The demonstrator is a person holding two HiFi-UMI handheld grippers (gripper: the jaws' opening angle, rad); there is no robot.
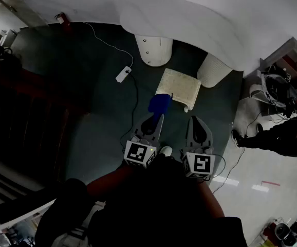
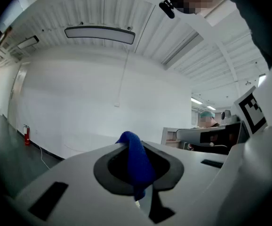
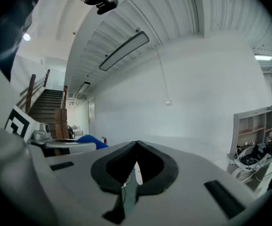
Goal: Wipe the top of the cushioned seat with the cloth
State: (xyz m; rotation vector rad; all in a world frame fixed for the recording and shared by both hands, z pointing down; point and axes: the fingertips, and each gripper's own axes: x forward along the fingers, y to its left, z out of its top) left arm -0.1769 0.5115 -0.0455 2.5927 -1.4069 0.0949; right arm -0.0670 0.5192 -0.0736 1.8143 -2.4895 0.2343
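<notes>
Left gripper [image 1: 158, 118] is clamped on the blue cloth [image 2: 137, 164] — soft-looking stuff, bunched into a lump that flops over the jaw tips. Right gripper [image 3: 136, 144] has its jaws pressed together with nothing between them. The cushioned seat [image 1: 180, 88] is a pale cream, squarish pad with a ribbed, quilted top. It sits just ahead of both grippers, by the fat round legs [image 1: 153, 50] of a smooth white table [image 1: 189, 19]. In the head view the cloth overlaps the seat's near left corner — can't tell if it's actually touching. Whatever holds the seat up is mostly hidden from above, and the dark floor [image 1: 97, 112] swallows most detail.
</notes>
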